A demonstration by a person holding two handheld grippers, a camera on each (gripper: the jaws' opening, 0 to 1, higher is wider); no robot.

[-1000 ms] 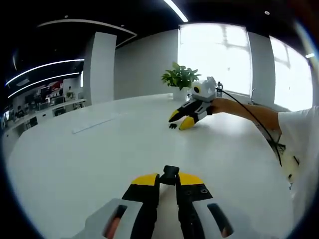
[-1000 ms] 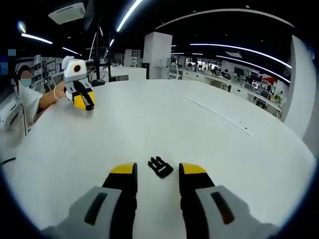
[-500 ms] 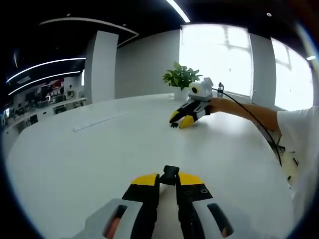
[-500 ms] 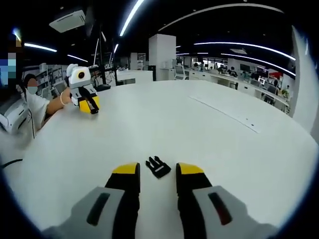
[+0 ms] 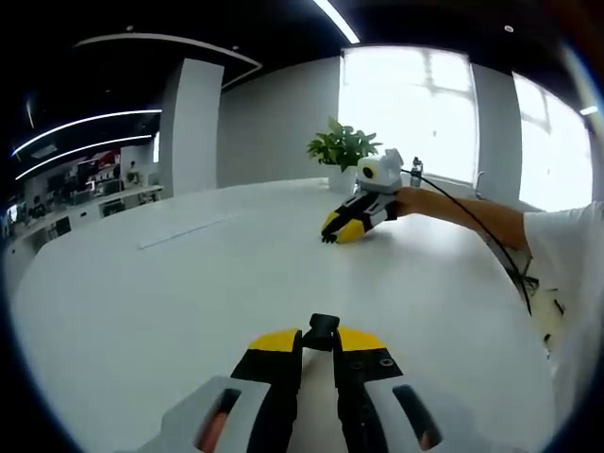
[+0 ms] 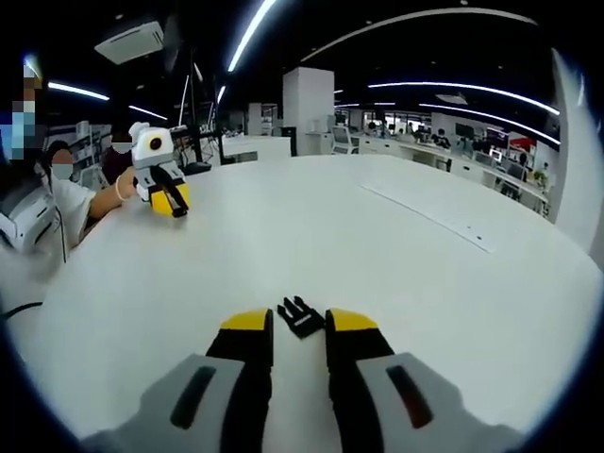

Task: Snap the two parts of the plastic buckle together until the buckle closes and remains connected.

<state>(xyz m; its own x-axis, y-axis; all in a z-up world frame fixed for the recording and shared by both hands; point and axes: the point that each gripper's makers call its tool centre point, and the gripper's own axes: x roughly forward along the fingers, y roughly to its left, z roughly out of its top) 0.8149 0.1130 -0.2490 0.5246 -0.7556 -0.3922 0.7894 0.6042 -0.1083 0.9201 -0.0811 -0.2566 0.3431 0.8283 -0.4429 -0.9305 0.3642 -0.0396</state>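
Observation:
A black buckle part [image 5: 324, 327] sticks out between the yellow tips of my left gripper [image 5: 321, 342], which is shut on it just above the white table [image 5: 189, 302]. The pronged black buckle part [image 6: 300, 315] lies flat on the table [image 6: 311, 236]. My right gripper [image 6: 300, 327] is open, and its yellow fingertips [image 6: 247, 323] stand close on either side of that part. In the left gripper view the right gripper [image 5: 341, 230] is far across the table, tips down at the surface. The left gripper [image 6: 168, 202] appears far left in the right gripper view.
A potted plant [image 5: 343, 151] and a small bottle [image 5: 415, 169] stand at the table's far edge by the bright window. A person's forearm [image 5: 462, 209] with a black cable reaches in from the right. A shallow seam [image 6: 425, 219] runs across the tabletop.
My right gripper's jaws have narrowed step by step around the pronged buckle part. The left gripper keeps its hold and has not moved.

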